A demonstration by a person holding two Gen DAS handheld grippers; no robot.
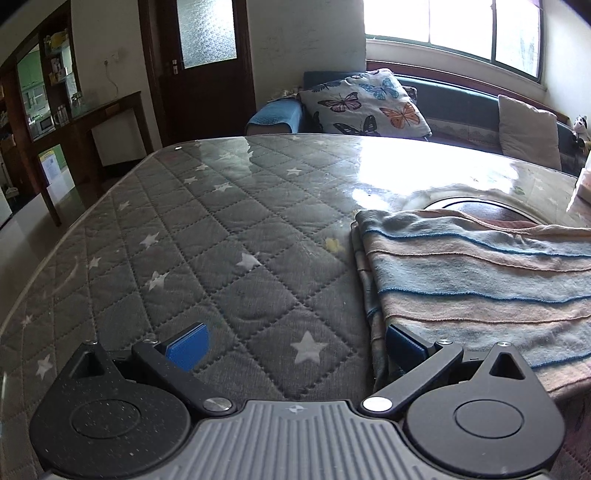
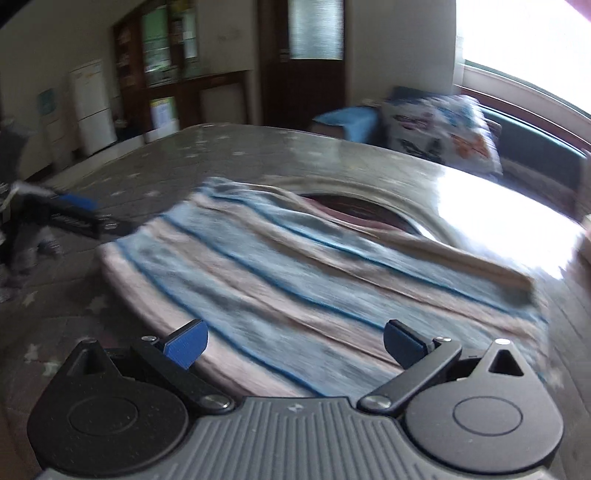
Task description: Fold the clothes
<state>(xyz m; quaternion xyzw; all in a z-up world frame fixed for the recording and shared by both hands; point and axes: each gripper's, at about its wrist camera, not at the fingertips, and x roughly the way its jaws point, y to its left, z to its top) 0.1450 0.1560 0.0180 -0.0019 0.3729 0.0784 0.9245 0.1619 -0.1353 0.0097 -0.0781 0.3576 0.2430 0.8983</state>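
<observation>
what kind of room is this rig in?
Looks like a home living or dining room. A sofa with a butterfly pillow sits under the window, a fridge stands by the far wall, and a striped garment lies on a quilt-covered table.

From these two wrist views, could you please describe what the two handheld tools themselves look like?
Both look alike. The left tool and right tool each have two blue fingertip pads on black angled link arms with silver pivot screws, black round housings on either side, and a grey ribbed body bearing a small round mark. No cables or sleeves show.
</observation>
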